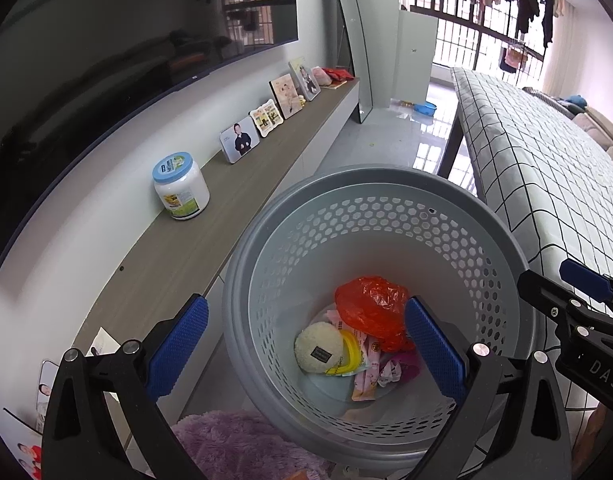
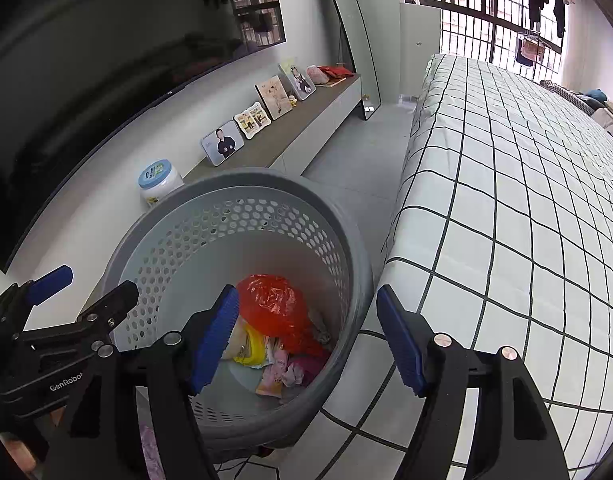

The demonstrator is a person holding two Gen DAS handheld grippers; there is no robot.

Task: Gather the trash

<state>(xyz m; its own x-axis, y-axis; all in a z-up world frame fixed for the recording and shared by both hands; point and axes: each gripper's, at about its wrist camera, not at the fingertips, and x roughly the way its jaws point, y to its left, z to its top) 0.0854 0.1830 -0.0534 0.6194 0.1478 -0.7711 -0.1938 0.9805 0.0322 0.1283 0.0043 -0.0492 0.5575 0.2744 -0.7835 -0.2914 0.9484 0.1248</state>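
Both grippers, left (image 1: 306, 344) and right (image 2: 306, 336), hung wide open and empty over the basket (image 1: 386, 184), where trash, including a red bag (image 1: 370, 304), lay. Dropping seemed done; next, seek more trash elsewhere.

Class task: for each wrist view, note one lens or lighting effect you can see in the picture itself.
Left wrist view: fisheye bends the grey basket rim and shelf; the barred window is overexposed. Right wrist view: the checked tablecloth grid bows outward; the frame's corners go black.
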